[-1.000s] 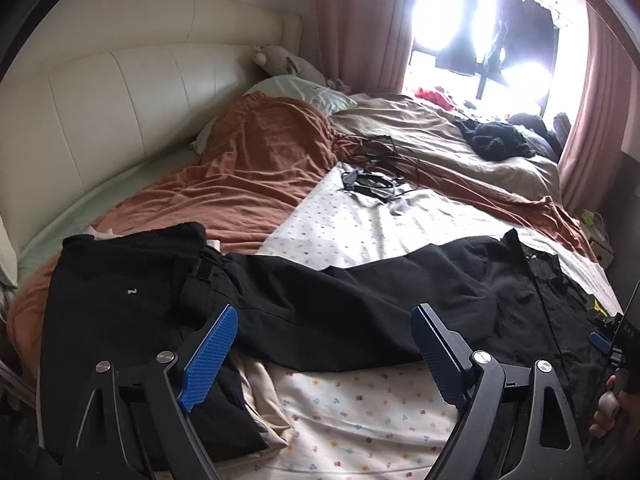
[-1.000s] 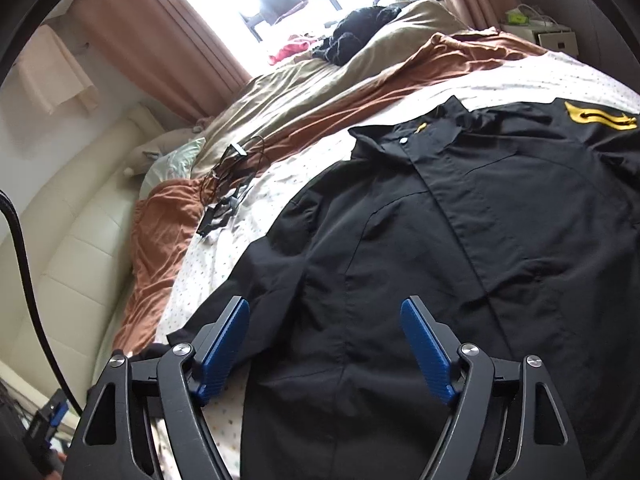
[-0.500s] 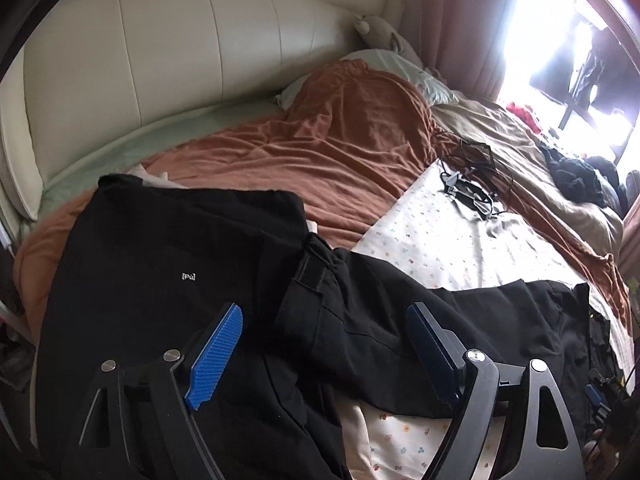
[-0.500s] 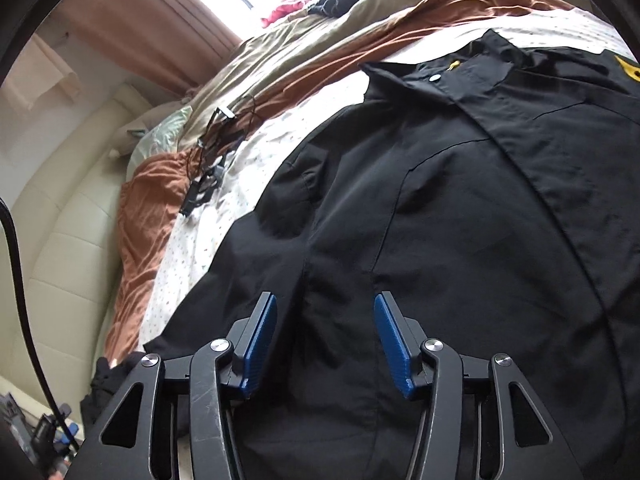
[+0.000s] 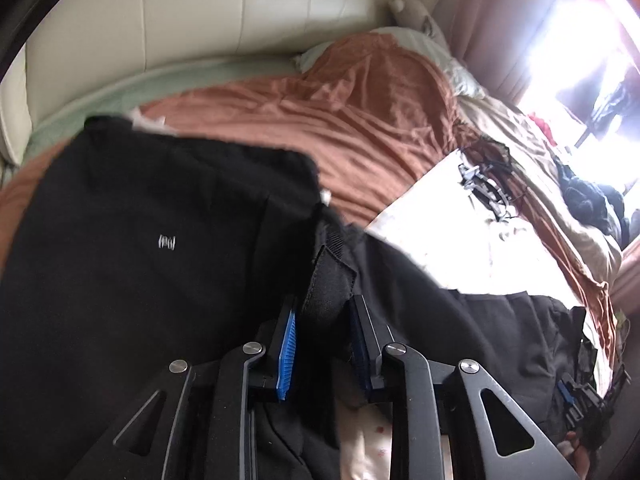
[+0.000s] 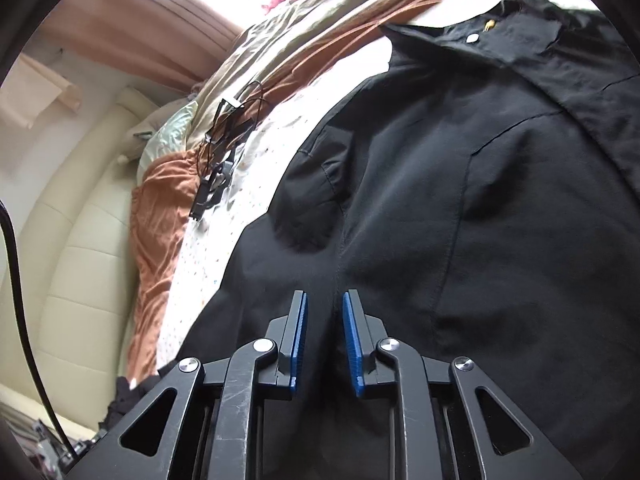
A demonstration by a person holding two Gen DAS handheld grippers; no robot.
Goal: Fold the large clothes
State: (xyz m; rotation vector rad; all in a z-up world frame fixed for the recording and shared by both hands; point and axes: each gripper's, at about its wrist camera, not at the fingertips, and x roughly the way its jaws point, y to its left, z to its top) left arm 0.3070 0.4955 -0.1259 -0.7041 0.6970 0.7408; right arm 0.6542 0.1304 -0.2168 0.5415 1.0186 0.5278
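A large black shirt (image 6: 460, 184) lies spread on the floral sheet (image 6: 224, 240), collar at the top right. Its sleeve runs across the left wrist view (image 5: 440, 320). My left gripper (image 5: 323, 320) is shut on the sleeve's cuff (image 5: 330, 280), which bunches between the blue pads. My right gripper (image 6: 324, 312) is pressed into the shirt's body by the side seam, jaws nearly closed with black fabric pinched between them.
A folded black garment with a small white logo (image 5: 140, 260) lies left of the cuff. A rust-brown blanket (image 5: 360, 120) covers the bed's far side. A tangle of black cables (image 5: 484, 184) lies on the sheet. A cream headboard (image 5: 200, 20) stands behind.
Both grippers moved down onto the shirt and closed from wide open: the left onto the sleeve cuff, the right onto the body fabric near the seam.
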